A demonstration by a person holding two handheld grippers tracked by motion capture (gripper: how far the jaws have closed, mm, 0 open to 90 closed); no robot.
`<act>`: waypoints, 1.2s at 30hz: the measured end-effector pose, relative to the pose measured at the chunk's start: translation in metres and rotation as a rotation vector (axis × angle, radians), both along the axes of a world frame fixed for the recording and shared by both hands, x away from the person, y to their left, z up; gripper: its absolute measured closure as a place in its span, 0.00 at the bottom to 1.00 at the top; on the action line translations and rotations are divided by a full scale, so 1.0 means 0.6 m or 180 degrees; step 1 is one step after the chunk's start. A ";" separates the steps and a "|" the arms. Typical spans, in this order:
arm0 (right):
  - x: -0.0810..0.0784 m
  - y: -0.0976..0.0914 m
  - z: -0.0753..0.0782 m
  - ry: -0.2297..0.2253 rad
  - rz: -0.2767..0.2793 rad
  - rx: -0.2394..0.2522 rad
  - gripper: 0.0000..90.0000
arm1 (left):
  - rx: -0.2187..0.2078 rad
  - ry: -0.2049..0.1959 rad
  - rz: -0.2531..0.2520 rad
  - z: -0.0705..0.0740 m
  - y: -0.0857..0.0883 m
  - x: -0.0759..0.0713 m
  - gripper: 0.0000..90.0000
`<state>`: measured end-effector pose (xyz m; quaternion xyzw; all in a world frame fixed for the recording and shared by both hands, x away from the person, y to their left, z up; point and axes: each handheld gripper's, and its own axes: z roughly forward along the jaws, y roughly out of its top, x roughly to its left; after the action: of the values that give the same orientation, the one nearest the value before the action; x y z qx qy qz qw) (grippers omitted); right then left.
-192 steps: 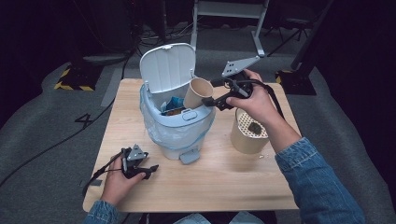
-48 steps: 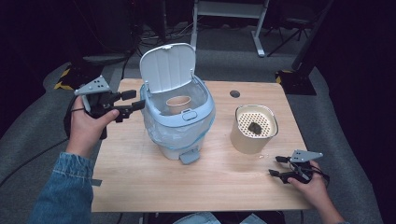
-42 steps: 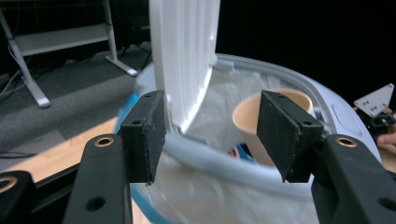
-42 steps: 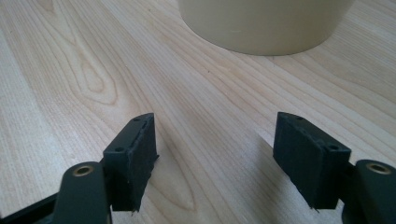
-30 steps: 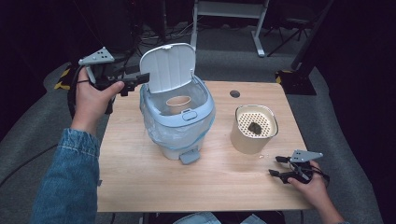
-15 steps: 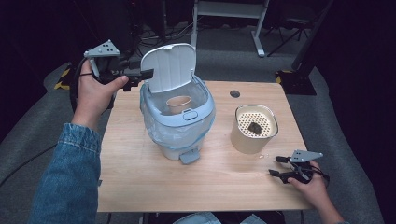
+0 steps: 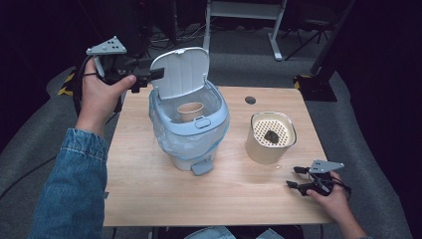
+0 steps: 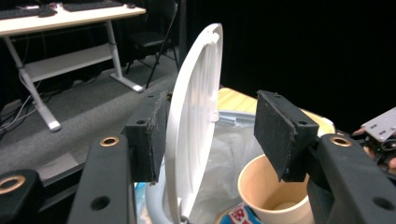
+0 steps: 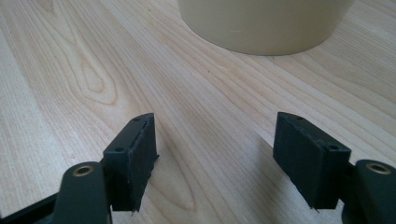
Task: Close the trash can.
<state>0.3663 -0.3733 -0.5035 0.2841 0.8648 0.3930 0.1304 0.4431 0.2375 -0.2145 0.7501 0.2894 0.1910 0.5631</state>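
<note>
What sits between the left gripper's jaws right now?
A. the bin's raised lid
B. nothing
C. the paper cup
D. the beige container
A: in the left gripper view the left gripper straddles the upright white lid, while the paper cup sits inside the bin.

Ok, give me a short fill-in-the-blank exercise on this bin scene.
1. The bin's white lid stands ____.
2. Inside the bin sits a paper ____.
3. The left tongs straddle the bin's ____.
4. The right tongs rest on the wooden ____.

Missing words: open; cup; lid; table
</note>
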 end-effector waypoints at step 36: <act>0.000 0.000 0.000 0.0000 -0.0001 0.0000 0.34 | 0.0081 0.0666 -0.0926 -0.077 -0.128 -0.026 0.81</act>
<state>0.3663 -0.3733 -0.5035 0.2842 0.8647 0.3930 0.1304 0.4276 0.1607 -0.2607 0.8069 0.2324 0.0321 0.5421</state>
